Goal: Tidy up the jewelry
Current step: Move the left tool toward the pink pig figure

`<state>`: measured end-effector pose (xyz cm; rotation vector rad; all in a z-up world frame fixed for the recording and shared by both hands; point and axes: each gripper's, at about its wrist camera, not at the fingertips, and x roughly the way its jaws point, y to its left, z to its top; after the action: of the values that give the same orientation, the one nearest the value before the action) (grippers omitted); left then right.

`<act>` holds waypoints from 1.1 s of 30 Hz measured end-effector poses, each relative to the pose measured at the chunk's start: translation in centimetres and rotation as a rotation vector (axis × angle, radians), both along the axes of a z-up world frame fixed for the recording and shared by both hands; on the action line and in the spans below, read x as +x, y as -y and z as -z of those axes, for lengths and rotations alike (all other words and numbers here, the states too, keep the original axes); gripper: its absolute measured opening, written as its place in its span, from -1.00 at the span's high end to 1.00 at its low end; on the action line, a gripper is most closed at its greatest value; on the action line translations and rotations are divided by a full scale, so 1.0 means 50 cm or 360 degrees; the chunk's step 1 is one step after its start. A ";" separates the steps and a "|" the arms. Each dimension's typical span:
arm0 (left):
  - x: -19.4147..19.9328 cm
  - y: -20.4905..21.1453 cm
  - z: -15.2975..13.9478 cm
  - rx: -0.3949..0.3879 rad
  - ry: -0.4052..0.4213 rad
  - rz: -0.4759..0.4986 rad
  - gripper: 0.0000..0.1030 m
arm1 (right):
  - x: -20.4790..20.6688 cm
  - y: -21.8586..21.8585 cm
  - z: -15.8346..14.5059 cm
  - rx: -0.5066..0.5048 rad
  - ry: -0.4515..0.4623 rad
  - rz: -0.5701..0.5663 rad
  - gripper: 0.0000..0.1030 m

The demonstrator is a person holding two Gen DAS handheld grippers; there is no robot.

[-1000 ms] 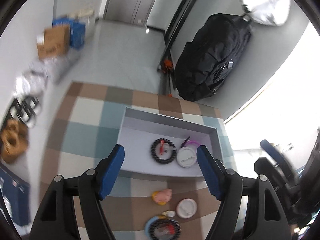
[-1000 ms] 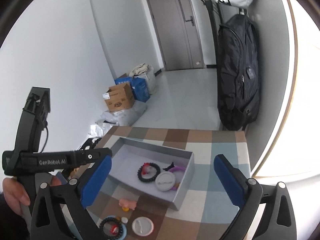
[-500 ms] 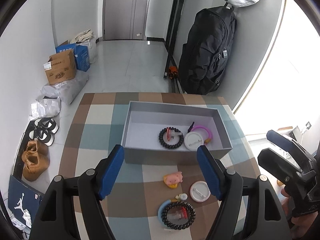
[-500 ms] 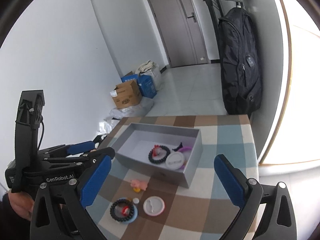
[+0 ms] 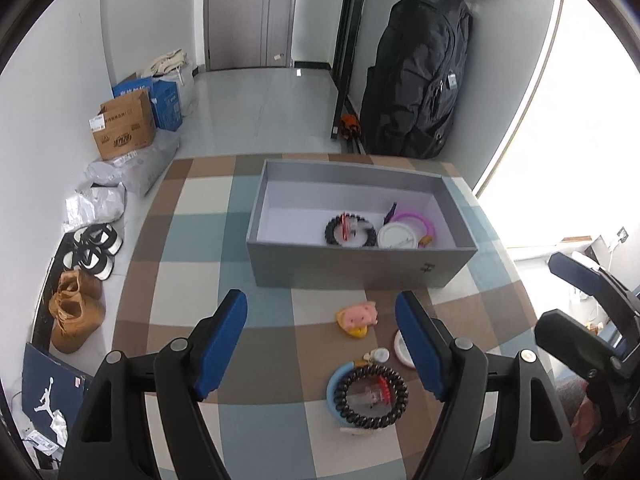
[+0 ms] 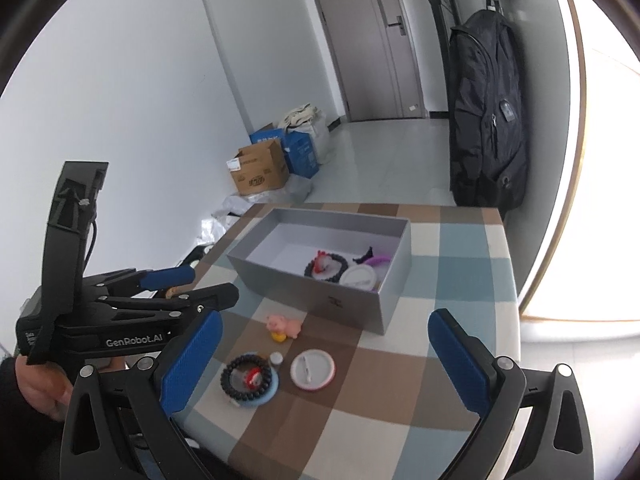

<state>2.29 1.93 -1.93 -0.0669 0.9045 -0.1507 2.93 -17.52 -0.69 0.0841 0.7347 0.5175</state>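
A grey open box (image 5: 360, 268) (image 6: 340, 300) stands on the checked tablecloth. It holds a black bead bracelet (image 5: 350, 232), a white disc (image 5: 396, 236) and a purple bangle (image 5: 416, 218). In front of it lie a pink pig charm (image 5: 358, 316) (image 6: 286, 325), a pink-rimmed white disc (image 6: 312, 369) and a second bead bracelet on a blue ring (image 5: 370, 394) (image 6: 250, 380). My left gripper (image 5: 319, 298) (image 6: 208, 284) hovers open above the loose pieces. My right gripper (image 6: 325, 320) (image 5: 548, 290) is also open, over the disc, with nothing in it.
The table's right edge (image 6: 514, 320) runs beside a bright window. A black backpack (image 5: 420, 80) hangs beyond the table. Cardboard boxes (image 5: 124, 130), bags and shoes (image 5: 76, 308) line the floor on the left. A person's hand (image 6: 40, 388) holds the left gripper.
Both grippers have come lower and nearer the loose pieces in front of the box. The left view has rolled level, and the right gripper now shows at its right edge.
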 end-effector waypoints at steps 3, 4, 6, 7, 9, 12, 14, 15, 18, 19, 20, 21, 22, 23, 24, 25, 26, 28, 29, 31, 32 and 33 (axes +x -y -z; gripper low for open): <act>0.000 0.004 0.013 -0.0006 -0.0032 0.0030 -0.41 | -0.003 0.001 0.005 -0.0006 -0.0024 -0.0005 -1.00; 0.000 0.007 0.017 -0.0011 -0.0043 0.0045 -0.41 | -0.006 -0.001 0.007 -0.0012 -0.0031 -0.0009 -1.00; 0.002 0.017 0.025 -0.0010 -0.0067 0.0075 -0.41 | -0.009 -0.005 0.011 -0.0025 -0.0042 -0.0019 -1.00; 0.001 0.021 0.027 -0.0013 -0.0075 0.0089 -0.41 | -0.010 -0.007 0.013 -0.0036 -0.0049 -0.0024 -1.00; 0.002 0.032 0.034 -0.0012 -0.0091 0.0114 -0.41 | -0.010 -0.007 0.015 -0.0035 -0.0056 -0.0024 -1.00; 0.006 0.039 0.039 -0.0022 -0.0114 0.0134 -0.41 | -0.006 0.000 0.019 -0.0037 -0.0075 0.0005 -1.00; 0.010 0.038 0.040 -0.0076 -0.0138 0.0143 -0.41 | 0.001 0.008 0.022 -0.0041 -0.0094 0.0043 -1.00; 0.013 0.035 0.041 -0.0102 -0.0148 0.0142 -0.41 | 0.004 0.015 0.024 -0.0032 -0.0106 0.0062 -1.00; 0.025 0.033 0.045 -0.0174 -0.0190 0.0143 -0.41 | 0.013 0.034 0.030 -0.0010 -0.0150 0.0122 -1.00; 0.030 0.034 0.048 -0.0184 -0.0209 0.0138 -0.41 | 0.014 0.037 0.030 -0.0012 -0.0151 0.0132 -1.00; 0.035 0.036 0.054 -0.0169 -0.0251 0.0130 -0.41 | 0.015 0.040 0.031 -0.0024 -0.0151 0.0147 -1.00; 0.038 0.036 0.059 -0.0157 -0.0273 0.0123 -0.41 | 0.016 0.042 0.032 -0.0041 -0.0151 0.0164 -1.00; 0.039 0.036 0.063 -0.0170 -0.0291 0.0125 -0.41 | 0.016 0.045 0.033 -0.0051 -0.0156 0.0173 -1.00; 0.040 0.036 0.065 -0.0191 -0.0294 0.0130 -0.41 | 0.016 0.047 0.034 -0.0048 -0.0163 0.0176 -1.00; 0.041 0.035 0.067 -0.0211 -0.0303 0.0129 -0.41 | 0.016 0.050 0.036 -0.0042 -0.0172 0.0181 -1.00; 0.043 0.036 0.069 -0.0220 -0.0316 0.0125 -0.41 | 0.017 0.052 0.038 -0.0035 -0.0183 0.0181 -1.00; 0.046 0.037 0.074 -0.0224 -0.0339 0.0120 -0.41 | 0.018 0.053 0.039 -0.0032 -0.0190 0.0179 -1.00; 0.050 0.038 0.081 -0.0247 -0.0362 0.0117 -0.40 | 0.020 0.053 0.042 -0.0036 -0.0195 0.0176 -1.00; 0.052 0.039 0.083 -0.0253 -0.0372 0.0112 -0.40 | 0.022 0.052 0.042 -0.0037 -0.0198 0.0174 -1.00; 0.057 0.043 0.087 -0.0244 -0.0406 0.0085 -0.37 | 0.024 0.050 0.044 -0.0031 -0.0209 0.0166 -1.00; 0.060 0.045 0.088 -0.0230 -0.0427 0.0076 -0.33 | 0.025 0.050 0.045 -0.0029 -0.0214 0.0161 -1.00; 0.062 0.046 0.089 -0.0223 -0.0434 0.0076 -0.17 | 0.026 0.050 0.044 -0.0029 -0.0215 0.0159 -1.00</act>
<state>5.41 -0.38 -6.38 -0.1997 1.1670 -0.2539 4.21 -20.01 -2.91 0.1389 0.8628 0.4123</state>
